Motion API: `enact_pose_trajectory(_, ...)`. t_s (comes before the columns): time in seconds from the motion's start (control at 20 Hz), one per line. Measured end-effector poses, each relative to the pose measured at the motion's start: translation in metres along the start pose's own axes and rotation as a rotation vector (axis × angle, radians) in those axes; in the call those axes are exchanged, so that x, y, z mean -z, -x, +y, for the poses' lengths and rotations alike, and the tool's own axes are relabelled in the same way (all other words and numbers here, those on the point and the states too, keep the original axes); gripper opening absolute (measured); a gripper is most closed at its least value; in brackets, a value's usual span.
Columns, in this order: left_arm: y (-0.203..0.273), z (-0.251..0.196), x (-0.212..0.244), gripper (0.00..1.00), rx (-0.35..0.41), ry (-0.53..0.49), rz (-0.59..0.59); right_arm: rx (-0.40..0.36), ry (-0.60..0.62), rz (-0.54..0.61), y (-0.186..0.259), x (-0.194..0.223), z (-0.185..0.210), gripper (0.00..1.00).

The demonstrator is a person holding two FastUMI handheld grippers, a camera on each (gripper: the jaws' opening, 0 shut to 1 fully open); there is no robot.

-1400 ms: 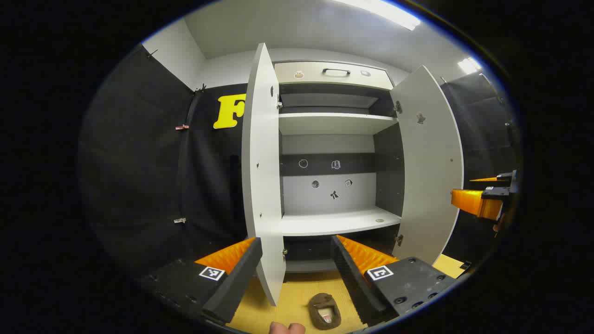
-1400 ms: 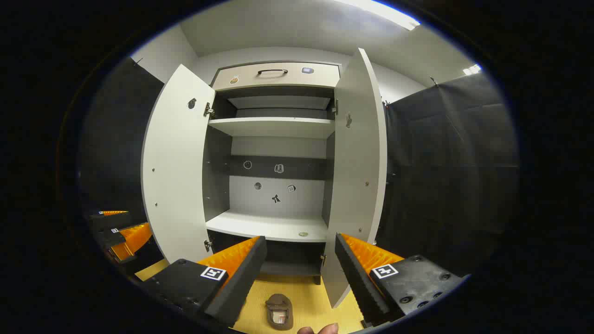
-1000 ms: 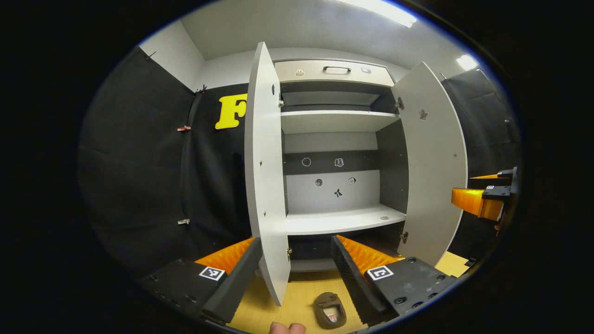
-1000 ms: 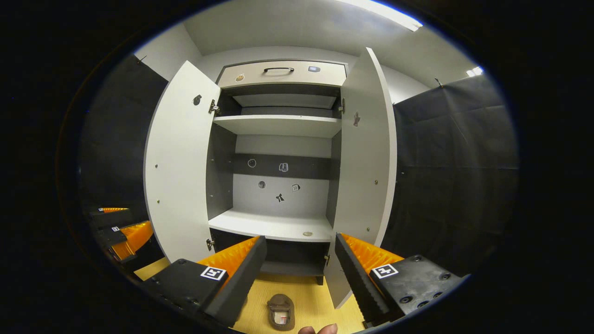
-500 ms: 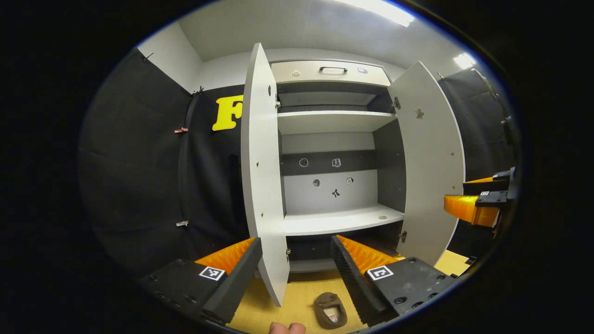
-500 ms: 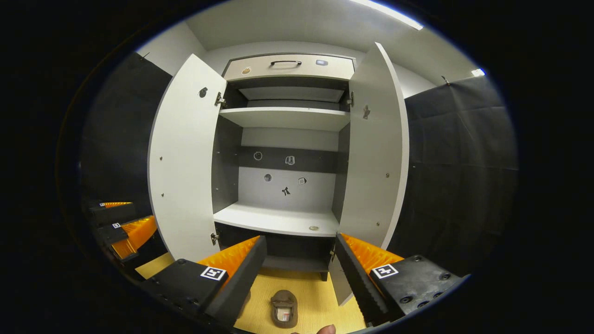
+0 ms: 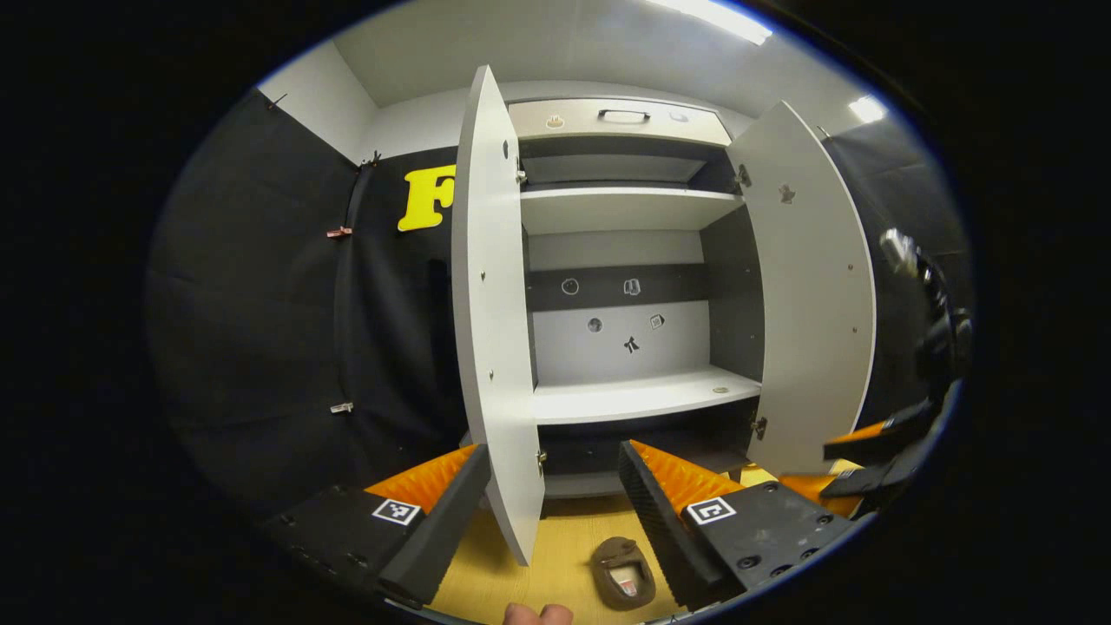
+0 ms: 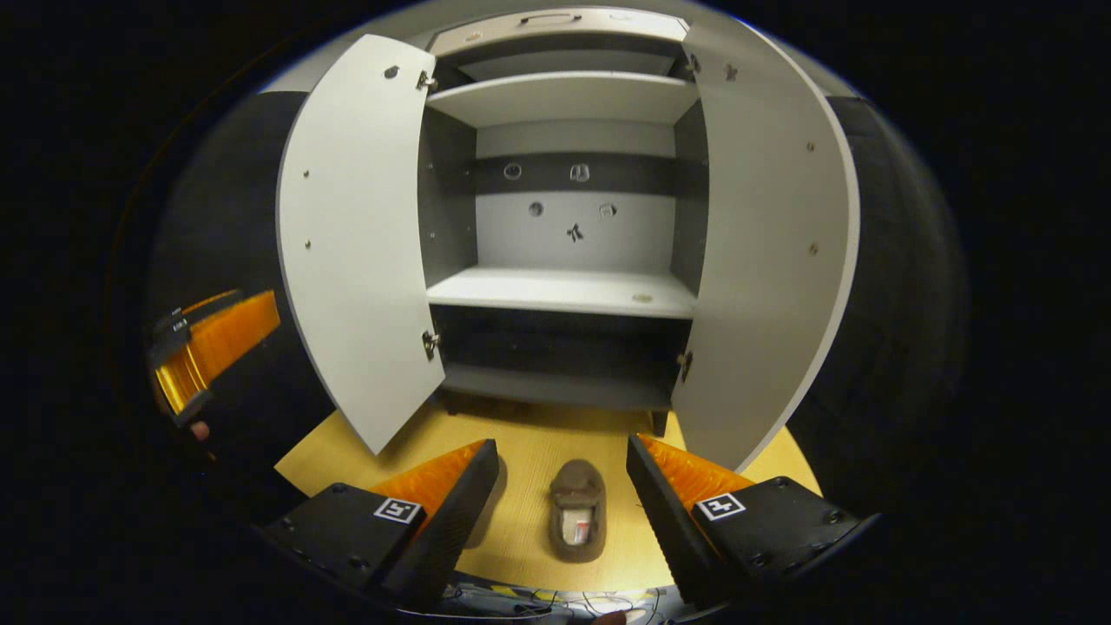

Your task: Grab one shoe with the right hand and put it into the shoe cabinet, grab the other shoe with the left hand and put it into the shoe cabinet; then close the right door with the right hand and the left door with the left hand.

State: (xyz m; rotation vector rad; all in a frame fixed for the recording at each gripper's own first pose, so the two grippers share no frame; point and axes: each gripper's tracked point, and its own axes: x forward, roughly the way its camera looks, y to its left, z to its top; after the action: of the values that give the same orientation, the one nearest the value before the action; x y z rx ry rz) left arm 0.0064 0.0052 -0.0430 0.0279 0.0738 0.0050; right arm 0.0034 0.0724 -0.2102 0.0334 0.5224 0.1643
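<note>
A brown shoe (image 8: 577,512) lies on the yellow floor in front of the open shoe cabinet (image 8: 564,291), its toe toward the cabinet. In the right gripper view my right gripper (image 8: 562,447) is open and hangs above the shoe, which shows in the gap between the fingers. A dark shape (image 8: 480,514) peeks out behind its left finger; I cannot tell what it is. In the left gripper view my left gripper (image 7: 553,456) is open and empty, level with the left door's (image 7: 495,304) lower edge. The shoe (image 7: 623,573) lies below it, beside its right finger.
Both doors stand wide open, the right door (image 8: 764,260) and the left door (image 8: 356,252) flanking bare shelves. The right gripper (image 7: 868,451) shows low at the right edge of the left gripper view. The left gripper (image 8: 208,347) shows at the far left of the right gripper view.
My right gripper has tipped downward and dropped toward the floor, so the shoe now sits between its fingers. The left gripper has barely moved.
</note>
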Motion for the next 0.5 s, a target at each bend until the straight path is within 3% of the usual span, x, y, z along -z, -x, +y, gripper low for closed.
enact_pose_trajectory(0.3,-0.002,0.007,0.021,0.95,-0.022,-0.047,0.030,-0.019,-0.111,0.253,-0.066,0.110,0.010,1.00)
enact_pose_trajectory(0.5,-0.001,0.008,0.036,0.93,-0.026,-0.040,0.065,0.011,-0.171,0.332,-0.114,0.154,0.002,0.97)
